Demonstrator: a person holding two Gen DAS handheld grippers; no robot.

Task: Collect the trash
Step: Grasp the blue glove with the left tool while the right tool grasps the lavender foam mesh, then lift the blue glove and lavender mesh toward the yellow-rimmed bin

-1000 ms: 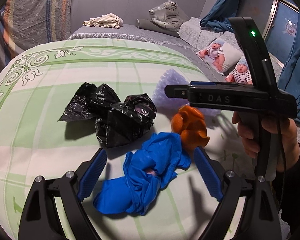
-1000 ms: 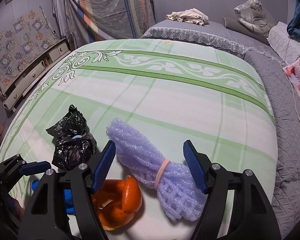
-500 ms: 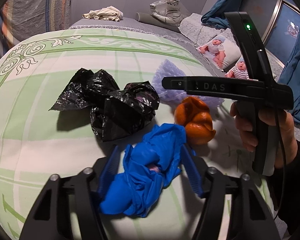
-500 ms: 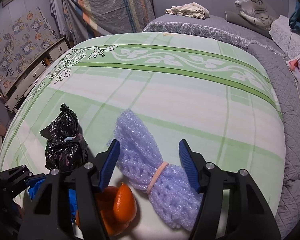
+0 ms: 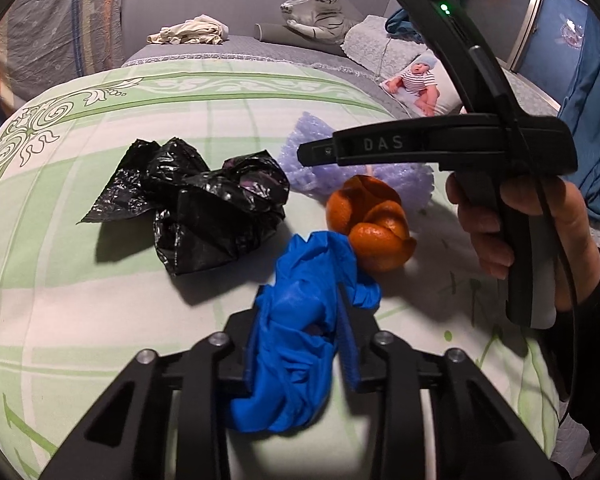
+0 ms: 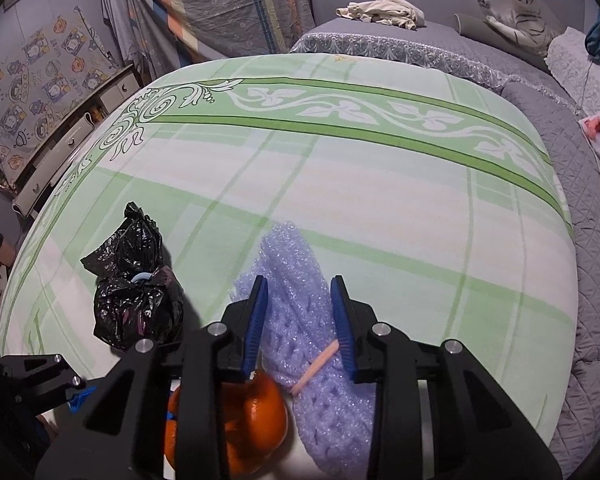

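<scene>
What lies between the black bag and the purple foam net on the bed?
In the left wrist view, only bare green sheet separates the black bag from the purple foam net; the orange peel sits nearer, beside that gap.

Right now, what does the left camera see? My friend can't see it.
The left tool squeezes a blue bag on a green bed. Behind lie a black bag, orange peel and purple foam.
</scene>
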